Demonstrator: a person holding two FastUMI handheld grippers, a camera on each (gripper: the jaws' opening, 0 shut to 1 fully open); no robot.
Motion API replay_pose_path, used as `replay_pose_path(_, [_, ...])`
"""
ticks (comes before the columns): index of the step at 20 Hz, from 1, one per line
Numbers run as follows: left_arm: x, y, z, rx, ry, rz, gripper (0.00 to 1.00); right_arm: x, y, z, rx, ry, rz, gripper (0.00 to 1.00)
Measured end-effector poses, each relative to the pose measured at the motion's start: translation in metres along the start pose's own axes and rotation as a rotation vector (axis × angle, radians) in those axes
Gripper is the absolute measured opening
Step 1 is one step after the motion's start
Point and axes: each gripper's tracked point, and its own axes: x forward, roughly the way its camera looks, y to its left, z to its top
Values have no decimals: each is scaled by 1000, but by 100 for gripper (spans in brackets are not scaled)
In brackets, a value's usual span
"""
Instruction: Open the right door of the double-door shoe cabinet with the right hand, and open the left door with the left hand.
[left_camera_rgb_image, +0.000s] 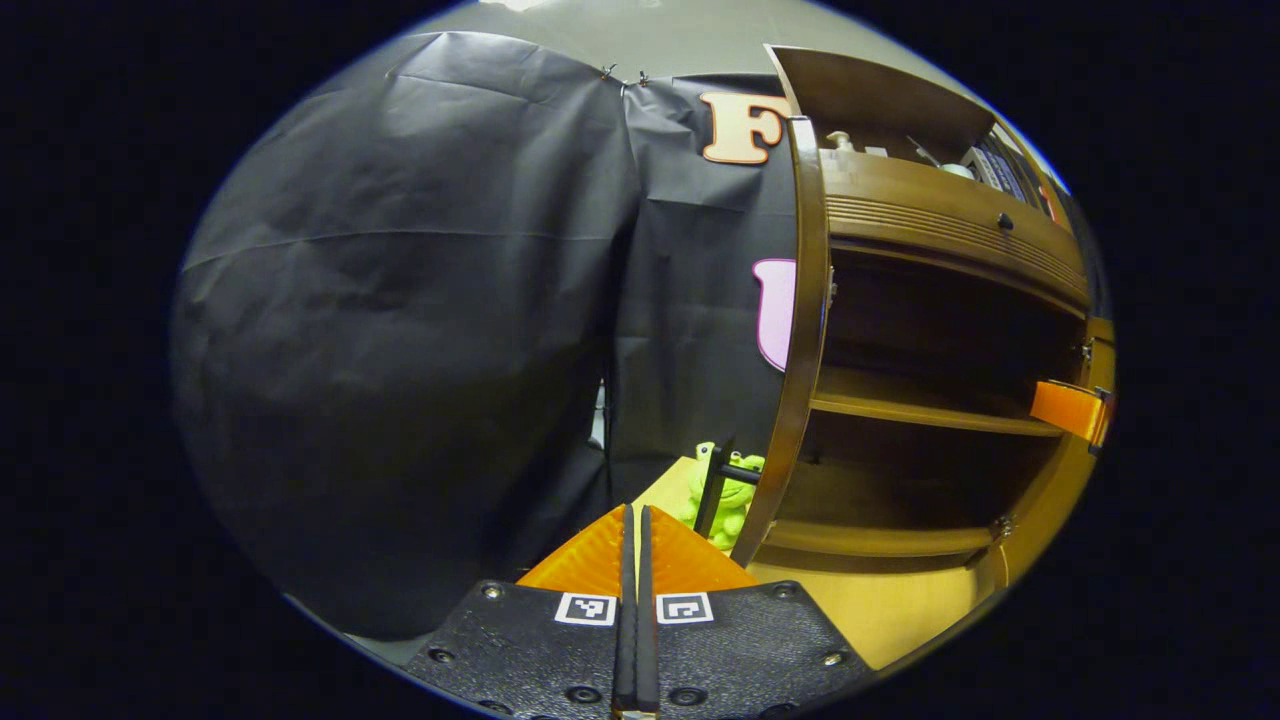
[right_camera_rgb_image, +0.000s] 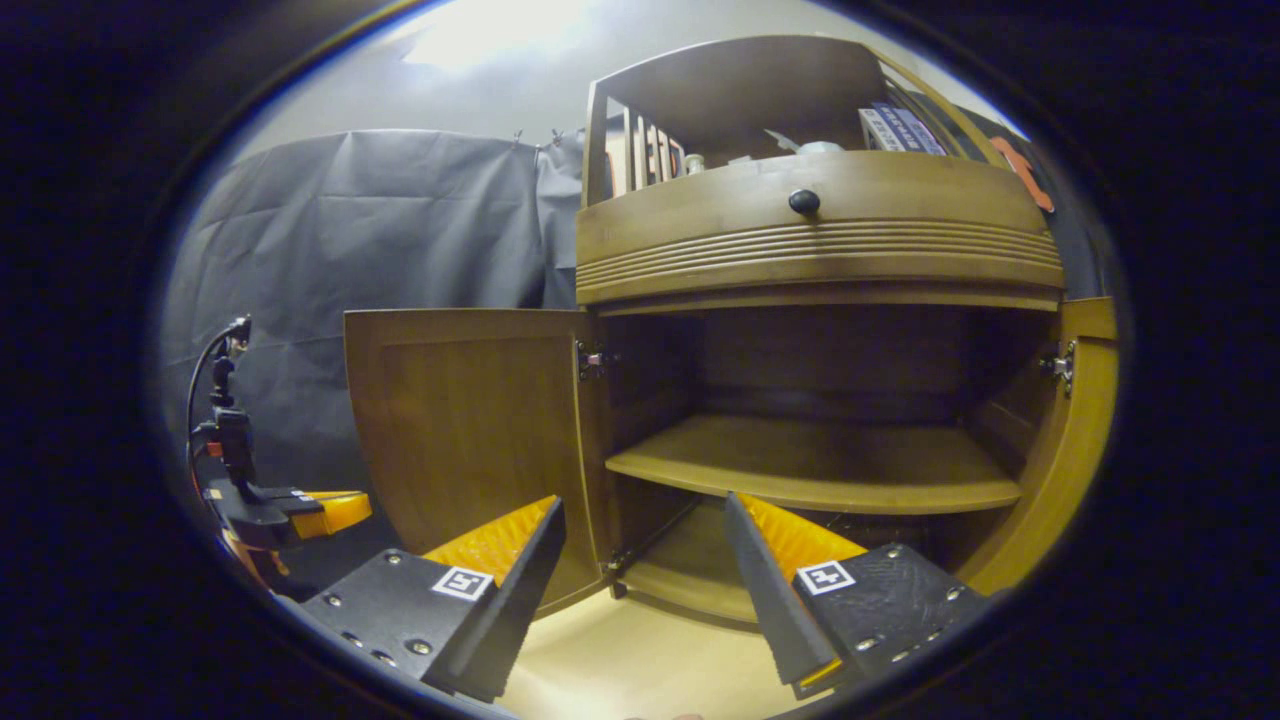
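Closest to the lens in the left gripper view, the left gripper sits at six o'clock with its two fingers pressed flat together, nothing between them. It points at the black cloth wall, which runs from nine o'clock to twelve. Just past the fingertips, toward one o'clock, a green plush frog sits on the pale floor beside the left door, seen edge-on and swung fully out. At three o'clock the shoe cabinet stands open, its shelves bare.

In the right gripper view, the left gripper shows at eight o'clock, well apart from the cabinet. The left door hangs wide open at nine o'clock. The right gripper at six o'clock has its fingers spread wide, holding nothing, aimed at the middle shelf. A drawer with a dark knob is at twelve o'clock. The right door stands open at three o'clock.
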Motion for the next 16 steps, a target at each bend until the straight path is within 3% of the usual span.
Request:
replay_pose_path(7, [-7,16,22,41,-38,98,1,0,-12,0,9,0,-20,95])
replay_pose_path(13, [-12,18,65,8,-150,159,95,-4,-19,0,12,-4,-44,95])
replay_pose_path(16, [-23,7,96,19,-213,137,95,-7,-23,-2,16,-1,-56,92])
